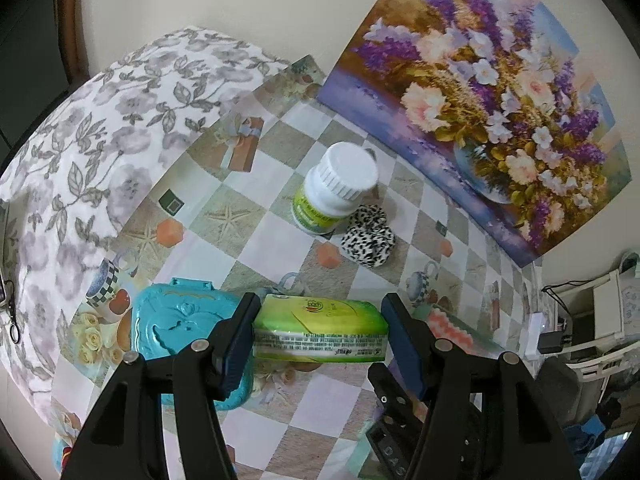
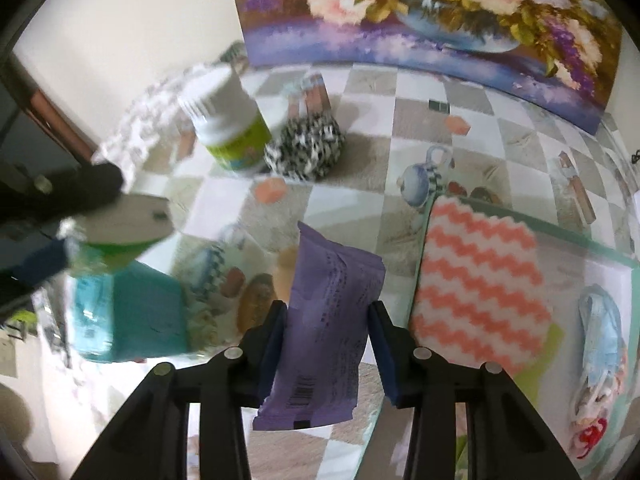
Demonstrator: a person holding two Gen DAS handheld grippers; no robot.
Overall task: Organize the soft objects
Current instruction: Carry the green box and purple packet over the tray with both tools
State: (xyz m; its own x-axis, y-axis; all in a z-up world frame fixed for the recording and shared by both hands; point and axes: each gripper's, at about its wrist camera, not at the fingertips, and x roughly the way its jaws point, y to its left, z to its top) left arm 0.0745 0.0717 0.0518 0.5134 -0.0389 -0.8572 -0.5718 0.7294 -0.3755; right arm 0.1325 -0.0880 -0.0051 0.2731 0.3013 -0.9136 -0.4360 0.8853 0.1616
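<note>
Tissue packs both gripped: right gripper is clamped on the purple tissue pack, lifted above the tabletop beside the tray holding a pink zigzag cloth. Left gripper squeezes the green tissue pack over the teal box. Both point steeply down. Next, I'd judge: carry purple over the tray and release. Leopard scrunchie waits by the pill bottle, farther back.

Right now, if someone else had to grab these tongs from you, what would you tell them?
Left tongs: closed on the green tissue pack.
Right tongs: closed on the purple packet.
Tray, at right, already holds the pink zigzag cloth and a blue mask.
Left out: spotted scrunchie beside the white bottle. The teal box looks hard.
</note>
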